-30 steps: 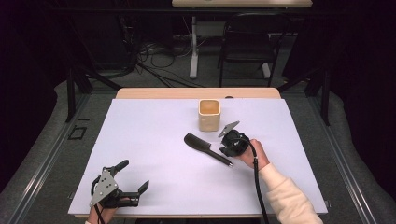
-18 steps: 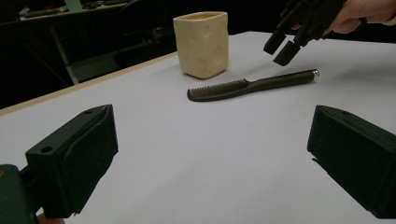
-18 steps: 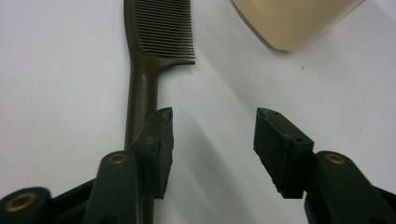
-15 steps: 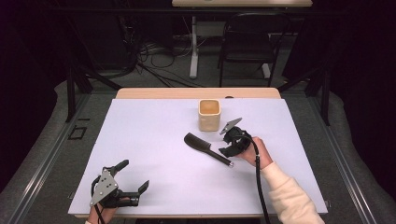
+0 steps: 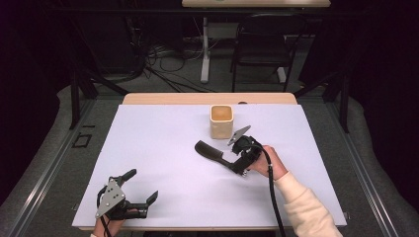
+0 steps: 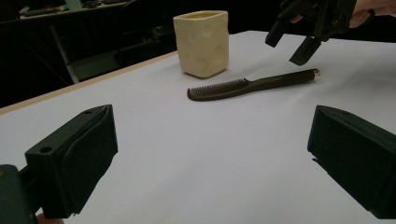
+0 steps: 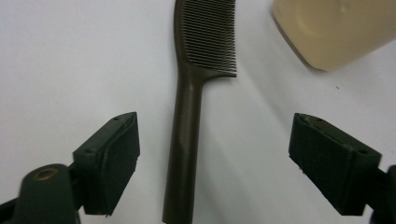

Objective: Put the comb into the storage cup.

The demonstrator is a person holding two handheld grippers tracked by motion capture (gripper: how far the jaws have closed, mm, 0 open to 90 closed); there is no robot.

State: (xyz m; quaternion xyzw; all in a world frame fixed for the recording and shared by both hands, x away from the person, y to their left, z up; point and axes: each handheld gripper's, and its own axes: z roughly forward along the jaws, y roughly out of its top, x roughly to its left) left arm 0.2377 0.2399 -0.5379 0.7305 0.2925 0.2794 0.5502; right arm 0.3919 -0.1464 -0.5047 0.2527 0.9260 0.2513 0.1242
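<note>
White table (image 5: 163,148), bare around comb (image 5: 213,154), right gripper (image 5: 238,167) fingers spread over handle, left gripper (image 5: 141,186) released near front edge

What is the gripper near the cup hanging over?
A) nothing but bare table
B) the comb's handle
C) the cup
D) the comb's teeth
B: the right gripper has its open jaws on either side of the comb handle, with the teeth farther ahead and the cup off to the side.
</note>
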